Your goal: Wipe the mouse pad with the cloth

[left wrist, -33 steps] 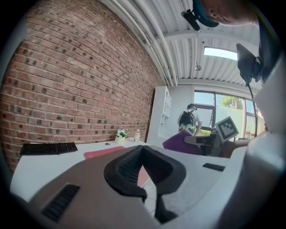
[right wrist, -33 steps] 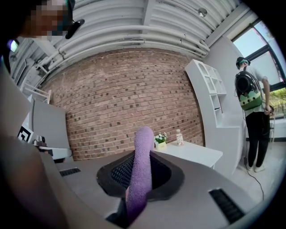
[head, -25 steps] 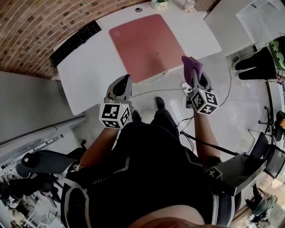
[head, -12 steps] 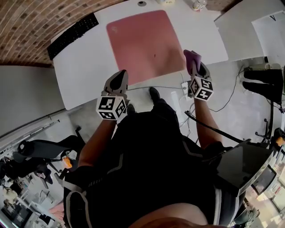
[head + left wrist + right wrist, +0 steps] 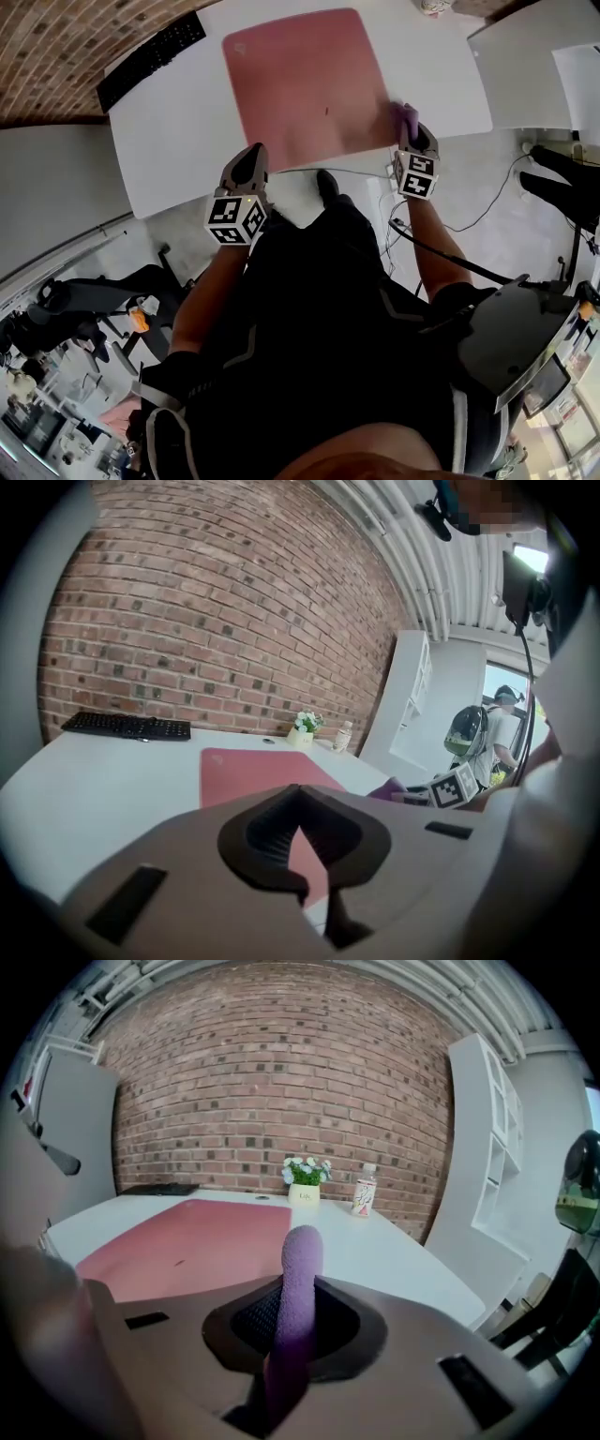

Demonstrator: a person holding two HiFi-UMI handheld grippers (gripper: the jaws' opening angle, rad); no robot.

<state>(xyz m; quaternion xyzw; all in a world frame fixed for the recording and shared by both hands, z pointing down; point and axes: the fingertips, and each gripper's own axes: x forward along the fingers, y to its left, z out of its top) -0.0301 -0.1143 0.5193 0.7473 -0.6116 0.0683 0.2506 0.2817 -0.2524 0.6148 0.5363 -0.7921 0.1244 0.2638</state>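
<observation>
A pink mouse pad (image 5: 300,84) lies on the white table (image 5: 178,141). My right gripper (image 5: 409,129) is shut on a folded purple cloth (image 5: 405,116), which stands at the pad's near right corner. In the right gripper view the cloth (image 5: 298,1283) sticks up between the jaws of the right gripper (image 5: 289,1340), with the mouse pad (image 5: 187,1241) ahead and to the left. My left gripper (image 5: 249,161) hovers at the pad's near left corner. It is shut with nothing in it in the left gripper view (image 5: 305,860).
A black keyboard (image 5: 150,61) lies at the table's far left edge. A small flower pot (image 5: 305,1183) and a bottle (image 5: 364,1194) stand at the back by the brick wall. A second white table (image 5: 534,66) adjoins on the right. Cables run across the floor (image 5: 487,187).
Both grippers have moved forward to the table's near edge. The right one brought the cloth to the pad's near right corner.
</observation>
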